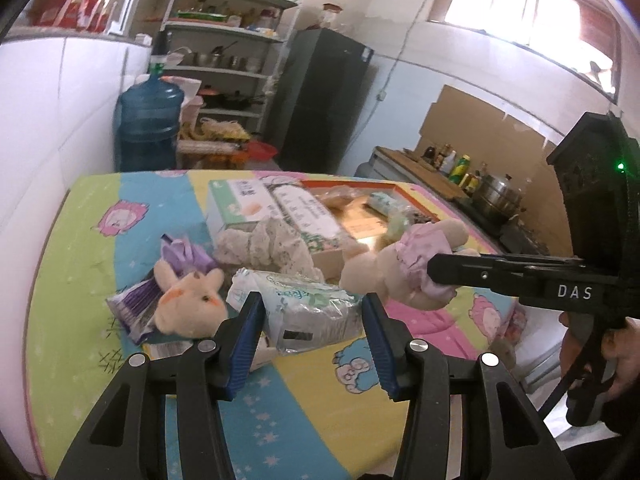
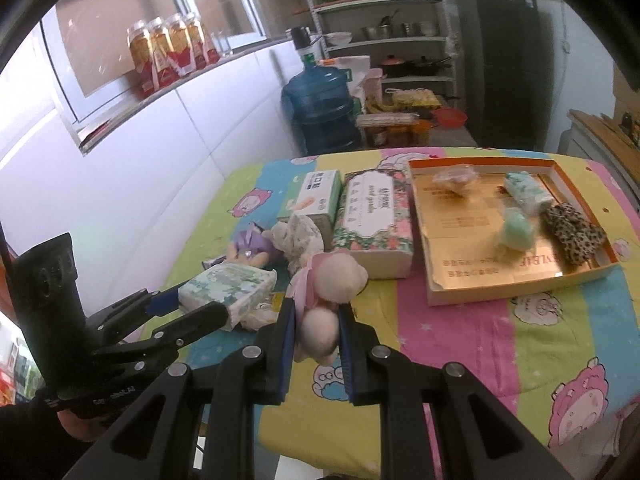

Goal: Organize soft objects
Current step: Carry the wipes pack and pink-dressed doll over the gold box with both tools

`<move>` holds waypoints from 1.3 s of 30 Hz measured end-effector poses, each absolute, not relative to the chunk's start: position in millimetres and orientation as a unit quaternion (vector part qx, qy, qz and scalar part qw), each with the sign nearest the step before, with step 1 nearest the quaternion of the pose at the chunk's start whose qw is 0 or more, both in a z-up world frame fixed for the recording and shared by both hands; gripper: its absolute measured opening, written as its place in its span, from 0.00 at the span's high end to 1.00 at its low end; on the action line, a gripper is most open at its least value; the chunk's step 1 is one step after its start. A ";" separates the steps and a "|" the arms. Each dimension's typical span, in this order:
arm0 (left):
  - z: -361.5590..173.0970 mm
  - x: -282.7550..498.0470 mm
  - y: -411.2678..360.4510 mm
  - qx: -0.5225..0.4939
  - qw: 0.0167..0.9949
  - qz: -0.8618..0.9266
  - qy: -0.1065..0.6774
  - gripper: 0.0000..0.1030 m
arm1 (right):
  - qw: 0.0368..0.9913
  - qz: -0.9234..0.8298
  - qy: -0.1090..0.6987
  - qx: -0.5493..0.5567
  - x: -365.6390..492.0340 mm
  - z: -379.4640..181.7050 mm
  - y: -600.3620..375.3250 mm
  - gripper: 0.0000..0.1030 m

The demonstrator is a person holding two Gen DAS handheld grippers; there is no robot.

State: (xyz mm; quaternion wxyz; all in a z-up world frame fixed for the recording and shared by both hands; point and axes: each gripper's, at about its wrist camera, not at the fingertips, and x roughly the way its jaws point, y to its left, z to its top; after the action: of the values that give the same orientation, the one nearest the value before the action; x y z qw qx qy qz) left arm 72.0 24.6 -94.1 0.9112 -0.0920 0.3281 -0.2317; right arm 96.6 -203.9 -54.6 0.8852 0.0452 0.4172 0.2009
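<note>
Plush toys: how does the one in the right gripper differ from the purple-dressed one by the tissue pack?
The pink-dressed plush is clamped in the right gripper and lifted off the quilt; the purple-dressed plush lies loose on the quilt, left of the tissue pack. Their dresses differ, pink against purple. The left gripper holds the tissue pack, not the purple one. Both are beige soft animals.

White letters "DAS" on the black side of the right gripper point(image 1: 434, 270), at the right of the left wrist view. Upside-down letters "VLEAF" on the shiny bottom of the orange-edged box point(image 2: 436, 294), at its near right corner. Curly print on the flowered tissue pack point(image 2: 370, 216) and marks on the green and white box point(image 2: 314, 196): too blurred to read.
</note>
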 end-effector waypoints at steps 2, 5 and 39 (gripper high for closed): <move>-90.1 72.9 19.9 -0.089 0.911 -0.239 0.324 0.50 | 0.888 0.196 0.414 0.048 94.7 -52.7 -208.0 0.80; -85.5 74.8 12.8 -0.086 0.910 -0.250 0.319 0.50 | 0.892 0.188 0.407 0.053 91.7 -49.2 -215.9 0.80; -61.1 138.4 -101.1 -0.060 0.895 -0.322 0.302 0.50 | 0.916 0.095 0.374 0.106 120.9 -29.6 -339.4 0.81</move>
State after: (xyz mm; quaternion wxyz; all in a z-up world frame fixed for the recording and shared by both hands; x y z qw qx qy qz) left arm 138.4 -101.1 -61.1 0.8951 -0.0599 0.3023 -0.3222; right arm 120.9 -339.4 -29.6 0.9164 0.1061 0.3740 0.0954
